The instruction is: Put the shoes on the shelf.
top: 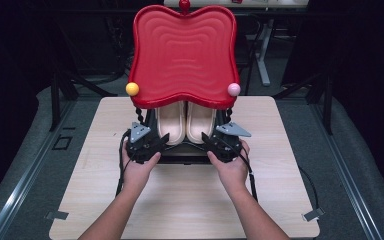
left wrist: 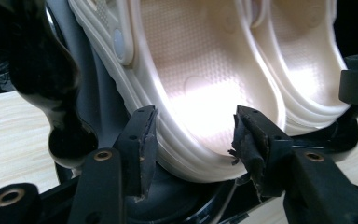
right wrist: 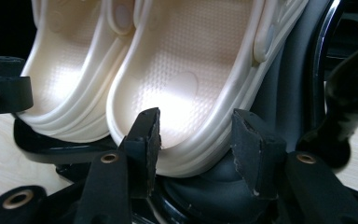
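A pair of cream clogs stands heels toward me on the black lower shelf (top: 182, 156) of a stand, under a red apple-shaped tray (top: 184, 50). My left gripper (top: 161, 145) is at the heel of the left clog (top: 171, 122). In the left gripper view it (left wrist: 193, 135) is open, jaws either side of that clog's heel (left wrist: 200, 70). My right gripper (top: 207, 142) is at the right clog (top: 200, 122). In the right gripper view it (right wrist: 193, 135) is open too, one jaw over the heel (right wrist: 182, 70), the other outside it.
The stand sits at the far middle of a light wooden table (top: 190, 200). A yellow ball (top: 132, 89) and a pink ball (top: 234, 89) mark the tray's front corners. Glossy black twisted posts (left wrist: 51, 70) rise beside the clogs. Dark floor and metal rails surround the table.
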{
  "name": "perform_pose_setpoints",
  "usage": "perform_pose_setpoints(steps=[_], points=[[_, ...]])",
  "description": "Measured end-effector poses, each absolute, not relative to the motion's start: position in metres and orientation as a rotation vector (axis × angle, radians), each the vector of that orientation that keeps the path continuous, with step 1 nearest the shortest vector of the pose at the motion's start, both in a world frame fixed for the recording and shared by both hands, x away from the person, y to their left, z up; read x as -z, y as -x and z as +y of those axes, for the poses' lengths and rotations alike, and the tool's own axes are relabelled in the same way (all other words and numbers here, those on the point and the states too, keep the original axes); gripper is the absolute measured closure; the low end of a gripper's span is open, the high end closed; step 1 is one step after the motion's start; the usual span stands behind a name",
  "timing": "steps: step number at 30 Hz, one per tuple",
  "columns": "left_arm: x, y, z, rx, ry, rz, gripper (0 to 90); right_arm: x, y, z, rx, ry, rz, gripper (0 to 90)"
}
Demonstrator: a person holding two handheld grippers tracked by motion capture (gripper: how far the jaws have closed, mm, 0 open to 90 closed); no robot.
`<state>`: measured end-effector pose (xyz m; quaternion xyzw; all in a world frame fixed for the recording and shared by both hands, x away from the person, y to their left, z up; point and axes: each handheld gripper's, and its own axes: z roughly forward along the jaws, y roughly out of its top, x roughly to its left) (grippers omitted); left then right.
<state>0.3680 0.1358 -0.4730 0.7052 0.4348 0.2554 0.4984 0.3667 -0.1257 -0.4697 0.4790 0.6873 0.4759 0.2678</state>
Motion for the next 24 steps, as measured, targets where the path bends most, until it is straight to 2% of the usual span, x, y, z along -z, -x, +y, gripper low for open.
perform_pose_setpoints(steps=[14,24], points=[[0.467,-0.342,0.151,-0.624,-1.705,1.007,45.7,0.464,-0.337,-0.13,-1.25,-1.196,1.891,46.3],[0.486,-0.32,0.179,-0.621,-1.717,1.046,43.6,0.475,-0.317,-0.148,-1.14,-1.156,1.977,41.5]])
